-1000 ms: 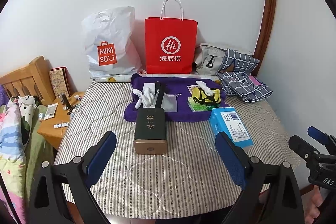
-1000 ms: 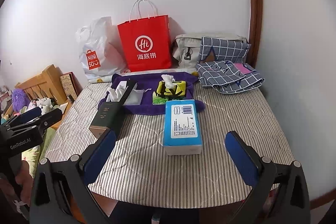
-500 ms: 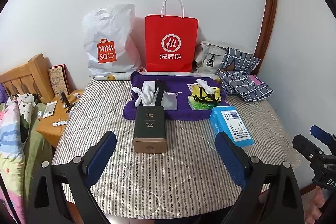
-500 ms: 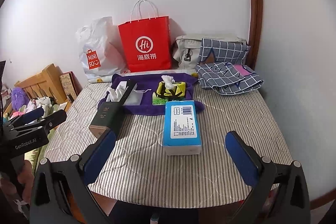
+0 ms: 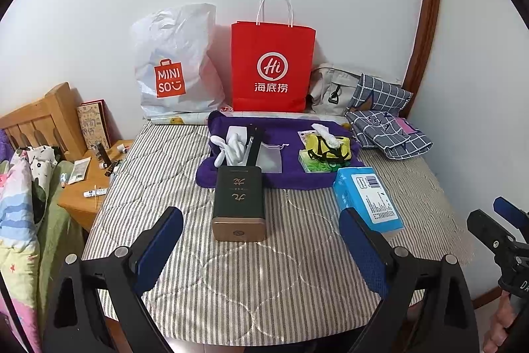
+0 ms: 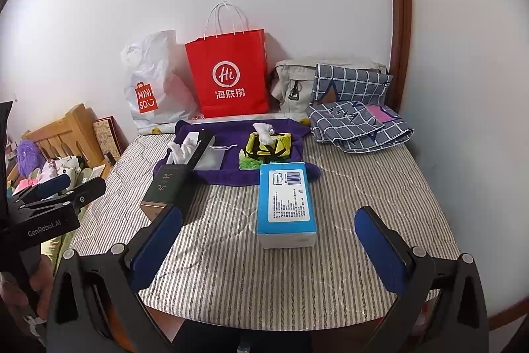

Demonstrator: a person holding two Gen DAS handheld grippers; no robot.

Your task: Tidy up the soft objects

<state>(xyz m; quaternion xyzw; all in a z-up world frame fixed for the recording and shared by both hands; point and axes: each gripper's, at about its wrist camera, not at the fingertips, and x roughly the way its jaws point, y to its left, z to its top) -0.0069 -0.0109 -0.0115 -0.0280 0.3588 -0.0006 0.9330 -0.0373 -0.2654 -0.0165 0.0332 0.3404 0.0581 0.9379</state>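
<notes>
Left wrist view: left hand-held gripper [image 5: 261, 240] held spread wide, nothing between its pads, hovering above the near edge of the tabletop [image 5: 251, 280] with its striped quilted cover. Dark green box [image 5: 239, 202] lies straight ahead of it, long axis pointing away toward the wall, gold end nearest. Right wrist view: right hand-held gripper [image 6: 267, 240] likewise spread and empty, centred on the blue tissue pack [image 6: 286, 204], whose long axis also runs away from the gripper. Each gripper is thus nearer its own item; either would have to close across the short width. Beyond both, the purple towel [image 5: 291, 177] carries white gloves [image 5: 228, 144], a small translucent pouch [image 5: 271, 156] and a yellow tissue pack [image 5: 327, 146] with a sheet pulled up; the green item under it is possibly another tissue pack, too small to confirm. Plaid fabric bags [image 6: 360, 124] sit far right. Which soft object is meant next cannot be settled from this layout.
</notes>
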